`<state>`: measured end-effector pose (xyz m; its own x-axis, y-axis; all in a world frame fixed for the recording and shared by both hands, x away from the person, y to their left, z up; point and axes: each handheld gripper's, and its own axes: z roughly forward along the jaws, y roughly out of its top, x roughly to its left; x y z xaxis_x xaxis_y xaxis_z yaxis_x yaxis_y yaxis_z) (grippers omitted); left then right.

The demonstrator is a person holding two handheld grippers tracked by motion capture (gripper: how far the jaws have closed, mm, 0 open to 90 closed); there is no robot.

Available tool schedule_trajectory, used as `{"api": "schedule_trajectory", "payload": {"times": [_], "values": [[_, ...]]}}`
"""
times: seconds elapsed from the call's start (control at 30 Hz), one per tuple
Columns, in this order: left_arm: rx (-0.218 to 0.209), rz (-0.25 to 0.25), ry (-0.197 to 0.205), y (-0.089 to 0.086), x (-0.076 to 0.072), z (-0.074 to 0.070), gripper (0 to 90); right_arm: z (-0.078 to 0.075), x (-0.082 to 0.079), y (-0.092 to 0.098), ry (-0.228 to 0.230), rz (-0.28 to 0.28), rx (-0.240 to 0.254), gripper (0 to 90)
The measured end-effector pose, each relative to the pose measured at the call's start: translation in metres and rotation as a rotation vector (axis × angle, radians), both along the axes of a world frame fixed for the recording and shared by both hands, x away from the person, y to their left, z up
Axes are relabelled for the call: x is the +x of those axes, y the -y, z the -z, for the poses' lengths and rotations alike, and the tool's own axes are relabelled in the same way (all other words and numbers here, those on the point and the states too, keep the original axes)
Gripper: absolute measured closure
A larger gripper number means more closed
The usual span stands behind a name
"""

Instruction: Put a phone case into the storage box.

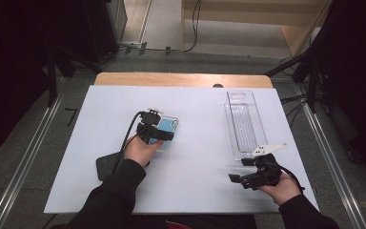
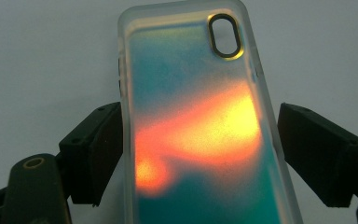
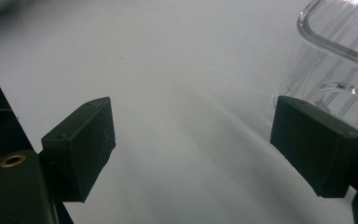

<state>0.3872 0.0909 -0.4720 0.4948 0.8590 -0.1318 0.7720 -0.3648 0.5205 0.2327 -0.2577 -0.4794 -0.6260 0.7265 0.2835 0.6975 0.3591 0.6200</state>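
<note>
Iridescent phone case (image 2: pixel 200 126) lengthwise between tongs (image 2: pixel 200 154)

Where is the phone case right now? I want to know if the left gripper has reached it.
In the high view the phone case lies left of centre on the white table, between the left gripper's open jaws, far left of the clear tray.

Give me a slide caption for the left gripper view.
Left claw straddling an iridescent phone case on the white table, right jaw standing just clear of its edge.
</note>
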Motion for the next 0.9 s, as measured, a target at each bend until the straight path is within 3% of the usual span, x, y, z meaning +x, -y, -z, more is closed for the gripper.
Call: {"api": "schedule_trajectory", "payload": {"times": [0.17,0.5,0.9], "values": [[-0.021,0.017,0.005,-0.002,-0.001,-0.008,16.5,0.000,0.000,0.000,0.002,-0.001,0.001,12.1],[-0.135,0.042,0.000,-0.015,-0.006,-0.030,16.5,-0.001,0.000,0.000,0.007,0.004,0.005,12.1],[-0.206,0.119,-0.013,-0.020,-0.028,-0.047,16.5,-0.005,-0.001,-0.002,0.007,0.019,0.032,12.1]]}}
